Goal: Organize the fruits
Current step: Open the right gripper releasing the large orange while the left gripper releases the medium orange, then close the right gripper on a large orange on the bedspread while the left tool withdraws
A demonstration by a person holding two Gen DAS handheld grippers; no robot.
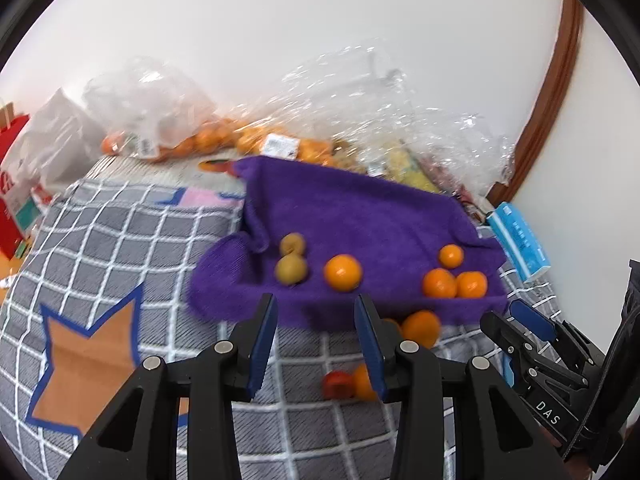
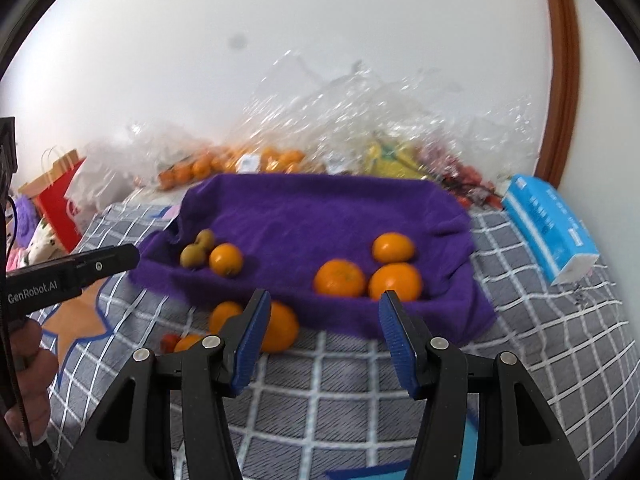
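Taking the purple towel as the landmark, both grippers hang in front of its near edge, above the grey checked blanket. The left gripper has its jaws apart with nothing between them, and the right gripper stands a little wider, also empty. Only the left wrist view shows the right gripper from the side, at the right of the towel; only the right wrist view shows the hand that holds the left gripper, at the left of the towel. On the blanket just before the towel's near edge lie loose oranges and a small red fruit, which the left view shows more clearly. On the towel, three oranges sit together toward its right side, and one single orange lies beside two greenish-brown fruits toward its left. Right of the towel lies a blue tissue pack, fuller in the right view. Behind the towel, clear plastic bags hold more fruit. Left of the towel stands a red paper bag.
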